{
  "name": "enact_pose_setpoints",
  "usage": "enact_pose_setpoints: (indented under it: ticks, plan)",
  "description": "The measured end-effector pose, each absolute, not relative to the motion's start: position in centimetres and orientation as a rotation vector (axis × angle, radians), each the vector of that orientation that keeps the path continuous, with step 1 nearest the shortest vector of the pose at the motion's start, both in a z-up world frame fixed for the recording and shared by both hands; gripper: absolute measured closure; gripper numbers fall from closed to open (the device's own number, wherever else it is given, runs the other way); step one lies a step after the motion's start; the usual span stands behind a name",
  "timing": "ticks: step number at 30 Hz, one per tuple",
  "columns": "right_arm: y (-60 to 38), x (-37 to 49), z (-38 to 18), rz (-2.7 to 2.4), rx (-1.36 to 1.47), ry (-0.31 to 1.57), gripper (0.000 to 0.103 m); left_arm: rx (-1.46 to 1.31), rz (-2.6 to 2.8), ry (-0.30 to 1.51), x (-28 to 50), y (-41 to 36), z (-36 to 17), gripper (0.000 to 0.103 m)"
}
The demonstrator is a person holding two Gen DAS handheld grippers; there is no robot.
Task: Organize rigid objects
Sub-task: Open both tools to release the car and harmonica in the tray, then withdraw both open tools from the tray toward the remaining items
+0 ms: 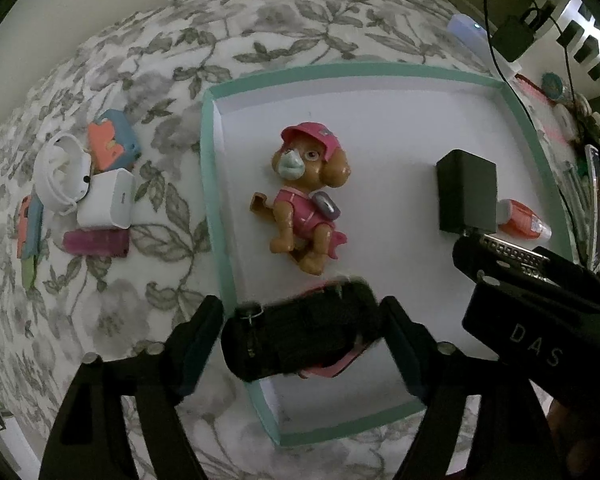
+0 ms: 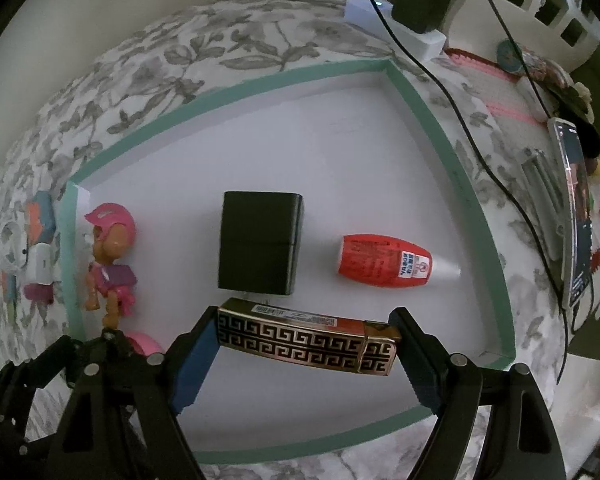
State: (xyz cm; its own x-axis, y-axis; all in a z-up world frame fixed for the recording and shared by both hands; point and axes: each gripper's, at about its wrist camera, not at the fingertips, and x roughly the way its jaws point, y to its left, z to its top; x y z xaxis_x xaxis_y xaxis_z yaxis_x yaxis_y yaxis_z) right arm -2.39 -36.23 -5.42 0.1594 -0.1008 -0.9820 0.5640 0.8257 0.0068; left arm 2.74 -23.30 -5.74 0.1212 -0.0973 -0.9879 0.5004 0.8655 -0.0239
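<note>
Both hand-held grippers hang over a teal-rimmed tray (image 2: 451, 136) on a floral bedspread (image 1: 260, 24). The left hand-held gripper (image 1: 301, 338) has its fingers clamped on a black and pink toy car (image 1: 300, 336), held just over the tray's near-left corner. Ahead of that car a toy puppy in a pink cap (image 1: 307, 196) lies on the tray's white floor. The right hand-held gripper (image 2: 301, 348) is clamped endwise on a long gold and black patterned case (image 2: 307, 340), held low over the tray's near side. Just beyond the case sits a black box (image 2: 260, 244), and to that box's right a small red bottle (image 2: 383, 260) lies on its side, apart from it. Off to the left of the left hand-held gripper, outside the tray, a white charger block (image 1: 108, 200), a white round fan (image 1: 62, 172) and a magenta case (image 1: 96, 242) lie clustered on the bedspread.
</note>
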Motion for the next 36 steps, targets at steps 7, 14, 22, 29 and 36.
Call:
enact_pose_setpoints:
  ticks: [7,14,22,29,36]
  plan:
    - [-36.3,-2.3,-4.5,-0.497,0.399,1.310,0.013,0.344,-0.465,1.377,2.5,-23.4,-5.1,0.017]
    - [-36.2,-2.3,-2.0,-0.500,0.390,1.211,0.001,0.278,-0.466,1.321,2.9,-22.2,-3.1,0.016]
    - [-36.2,-2.5,0.6,-0.519,0.388,1.105,0.000,0.168,-0.359,1.254,4.7,-18.8,-1.7,0.004]
    - [-36.2,-2.4,0.6,-0.527,0.398,1.094,0.000,0.086,-0.254,1.211,6.8,-15.6,-0.7,0.004]
    - [-35.5,-2.1,0.5,-0.509,0.377,1.105,0.000,0.001,-0.139,1.165,8.5,-11.2,0.6,0.004]
